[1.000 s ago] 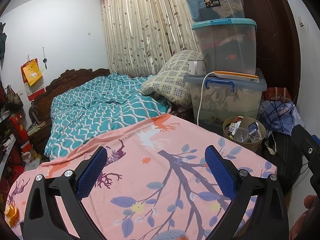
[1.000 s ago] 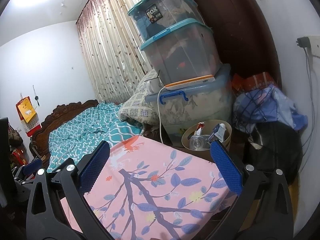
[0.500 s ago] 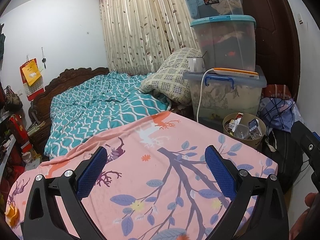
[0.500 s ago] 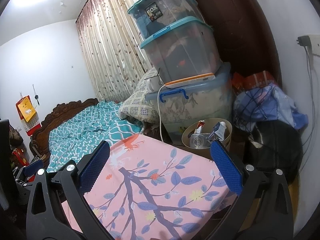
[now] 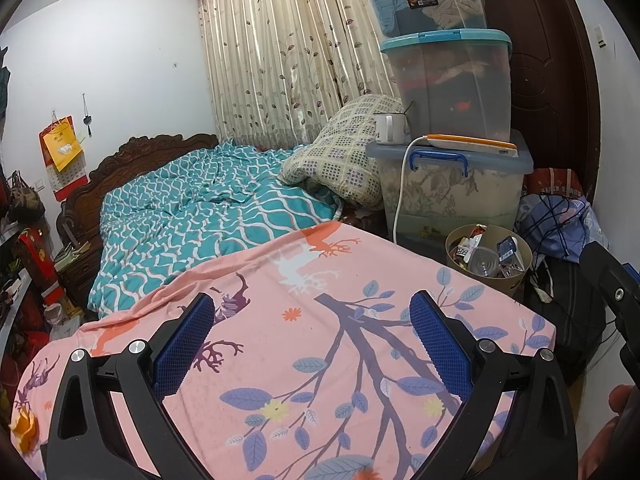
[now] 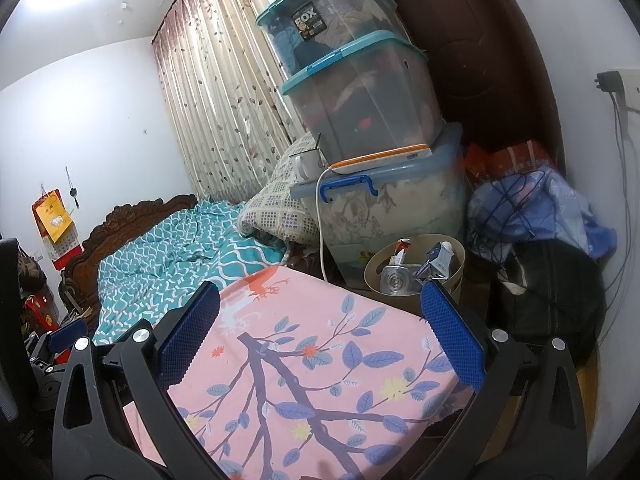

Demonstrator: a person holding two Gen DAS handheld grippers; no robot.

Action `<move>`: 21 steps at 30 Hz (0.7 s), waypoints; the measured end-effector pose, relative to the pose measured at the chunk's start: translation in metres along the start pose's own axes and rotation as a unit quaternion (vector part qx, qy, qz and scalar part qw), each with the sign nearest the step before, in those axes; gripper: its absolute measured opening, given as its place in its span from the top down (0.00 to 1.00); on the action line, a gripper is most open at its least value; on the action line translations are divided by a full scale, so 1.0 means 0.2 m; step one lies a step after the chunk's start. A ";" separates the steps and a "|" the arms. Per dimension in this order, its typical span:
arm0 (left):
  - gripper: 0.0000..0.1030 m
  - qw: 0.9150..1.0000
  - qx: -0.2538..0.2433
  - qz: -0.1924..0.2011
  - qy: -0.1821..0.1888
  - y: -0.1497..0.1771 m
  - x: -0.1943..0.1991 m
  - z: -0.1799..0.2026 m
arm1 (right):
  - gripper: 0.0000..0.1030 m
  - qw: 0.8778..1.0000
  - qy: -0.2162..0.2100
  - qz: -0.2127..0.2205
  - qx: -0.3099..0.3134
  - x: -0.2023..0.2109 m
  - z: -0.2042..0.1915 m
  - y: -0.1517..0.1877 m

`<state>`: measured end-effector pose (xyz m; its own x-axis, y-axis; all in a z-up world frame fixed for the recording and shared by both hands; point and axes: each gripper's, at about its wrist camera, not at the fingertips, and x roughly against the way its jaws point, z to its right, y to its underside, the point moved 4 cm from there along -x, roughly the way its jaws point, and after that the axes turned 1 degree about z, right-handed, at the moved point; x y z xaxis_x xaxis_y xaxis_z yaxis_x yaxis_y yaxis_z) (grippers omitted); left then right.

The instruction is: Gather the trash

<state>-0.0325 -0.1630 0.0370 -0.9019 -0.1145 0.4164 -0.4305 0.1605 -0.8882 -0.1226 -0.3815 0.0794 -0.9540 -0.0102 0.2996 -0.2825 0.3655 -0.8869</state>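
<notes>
A round beige trash bin [image 5: 516, 280] stands on the floor beyond the far right corner of the pink flowered cloth [image 5: 320, 344]; it holds wrappers, a clear plastic lid and a small carton. It also shows in the right wrist view [image 6: 374, 276]. An orange scrap [image 5: 26, 434] lies at the cloth's near left corner. My left gripper [image 5: 312, 340] is open and empty above the cloth. My right gripper [image 6: 320, 332] is open and empty above the cloth, with the bin just beyond its right finger.
Three stacked plastic storage boxes [image 5: 452, 92] stand behind the bin, with a white mug [image 5: 386, 128] and a white cable. A bed with teal bedding [image 5: 200, 208] lies to the left. Bags [image 6: 552, 280] are piled at the right by the wall.
Both views have shifted slightly; the scene sits a little lower and closer in the left wrist view. Both grippers stay open and empty.
</notes>
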 end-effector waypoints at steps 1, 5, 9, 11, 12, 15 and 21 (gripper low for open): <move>0.08 1.000 0.000 0.000 0.000 -0.01 0.00 0.00 | 0.03 1.000 0.000 0.000 0.000 0.00 0.00 0.00; 0.08 1.000 0.000 0.000 0.000 0.00 0.00 0.00 | 0.03 1.000 0.000 0.000 0.000 0.00 0.00 0.00; 0.08 1.000 -0.001 0.000 0.000 0.01 0.00 0.00 | 0.03 1.000 0.000 0.000 0.000 0.00 0.00 0.00; 0.08 1.000 -0.001 0.000 0.001 0.01 0.00 0.00 | 0.03 1.000 0.000 0.000 0.000 0.00 0.00 0.00; 0.08 1.000 -0.001 -0.001 0.001 0.01 0.00 0.00 | 0.03 1.000 0.000 0.000 0.000 0.00 0.00 0.00; 0.08 1.000 -0.001 -0.001 0.001 0.01 0.00 0.00 | 0.03 1.000 0.000 0.000 0.000 0.00 0.00 -0.01; 0.08 1.000 -0.004 -0.001 0.002 0.04 0.00 0.01 | 0.03 1.000 0.000 -0.001 0.000 0.00 0.00 0.00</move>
<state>-0.0351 -0.1642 0.0300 -0.9011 -0.1110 0.4192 -0.4327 0.1684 -0.8857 -0.1219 -0.3811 0.0801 -0.9535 -0.0106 0.3012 -0.2840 0.3656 -0.8864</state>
